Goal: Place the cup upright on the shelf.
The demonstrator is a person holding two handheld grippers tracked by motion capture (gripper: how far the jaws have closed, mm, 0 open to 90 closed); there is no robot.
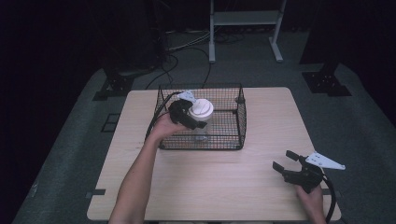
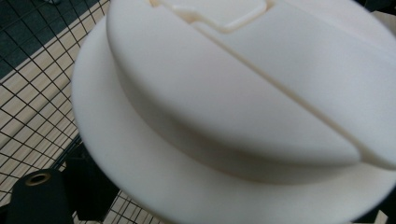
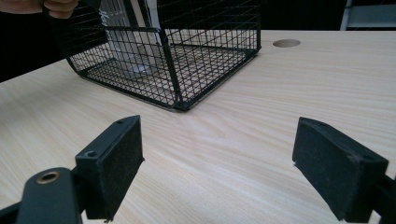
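A clear jar (image 1: 201, 131) with a white lid (image 1: 201, 108) stands inside a black wire basket (image 1: 241, 119) at the back of the table. My left gripper (image 1: 189, 116) reaches over the basket's left side and sits against the lid. In the left gripper view the lid (image 2: 233, 93) looms very close, and one black finger (image 2: 91, 186) stands wide at the lower left, beneath the lid's rim. My right gripper (image 1: 285, 161) rests open near the table's front right corner with nothing between its jaws (image 3: 217, 168). It faces the basket (image 3: 210, 60), and the jar (image 3: 126, 46) shows through the mesh.
The light wooden table (image 1: 210, 186) has bare room between the basket and the front edge. A round hole (image 3: 286, 43) is cut in the tabletop beyond the basket. Cables and a white frame stand on the dark floor behind.
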